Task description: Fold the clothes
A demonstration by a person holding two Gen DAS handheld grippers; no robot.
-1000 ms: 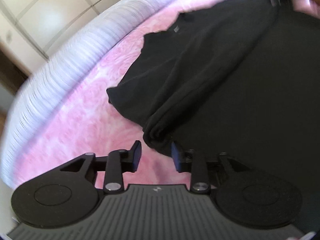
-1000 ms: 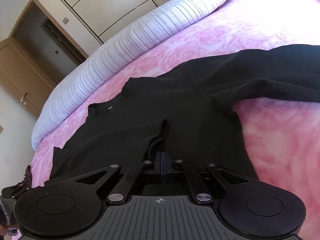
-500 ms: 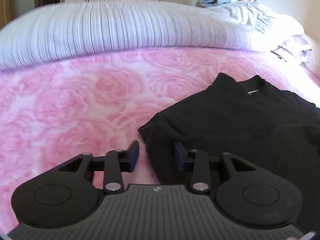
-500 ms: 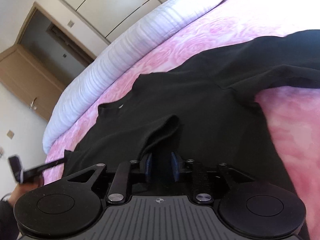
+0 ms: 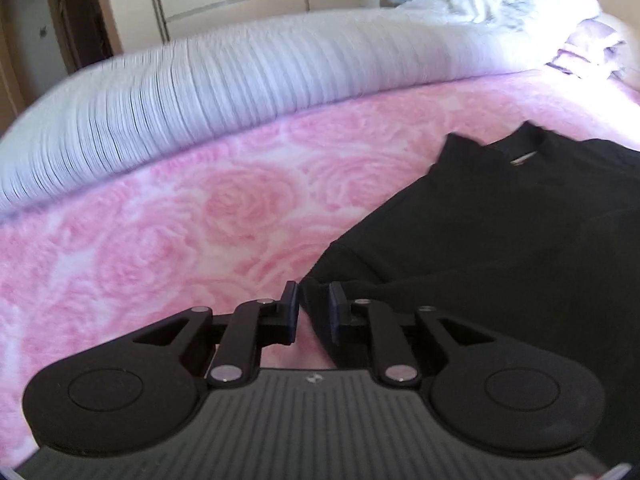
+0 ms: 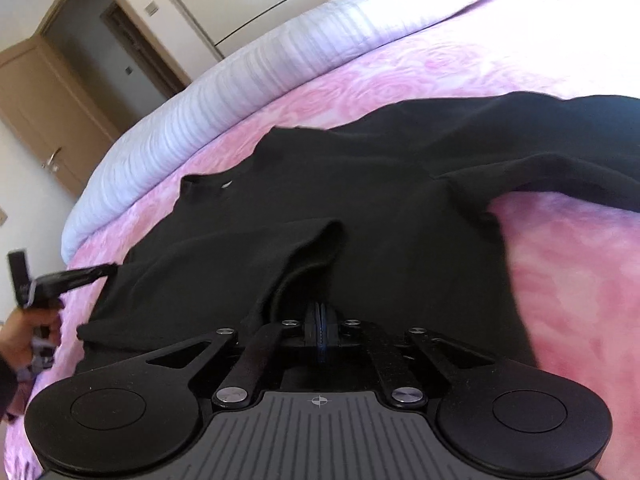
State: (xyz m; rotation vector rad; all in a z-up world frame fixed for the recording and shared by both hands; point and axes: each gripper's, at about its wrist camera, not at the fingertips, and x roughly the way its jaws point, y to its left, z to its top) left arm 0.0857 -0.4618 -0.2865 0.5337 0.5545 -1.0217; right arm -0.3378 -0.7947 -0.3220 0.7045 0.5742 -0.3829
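A black long-sleeved top [image 6: 392, 216] lies spread flat on the pink rose-patterned blanket [image 5: 168, 232] of a bed, its collar [image 6: 208, 184] pointing to the far left toward the ribbed white quilt [image 5: 248, 92], its body running back toward the near side. One sleeve [image 6: 552, 152] stretches out to the right; the other sleeve [image 6: 248, 256] is folded across the chest. At the left edge of the garment the left gripper [image 5: 313, 312] has its jaws parted, straddling the shoulder corner of the fabric without pinching it. The right gripper [image 6: 320, 324] sits low over the middle of the top with its jaws pressed together beside the folded sleeve's cuff [image 6: 316, 252]; whether any cloth is caught between them cannot be told.
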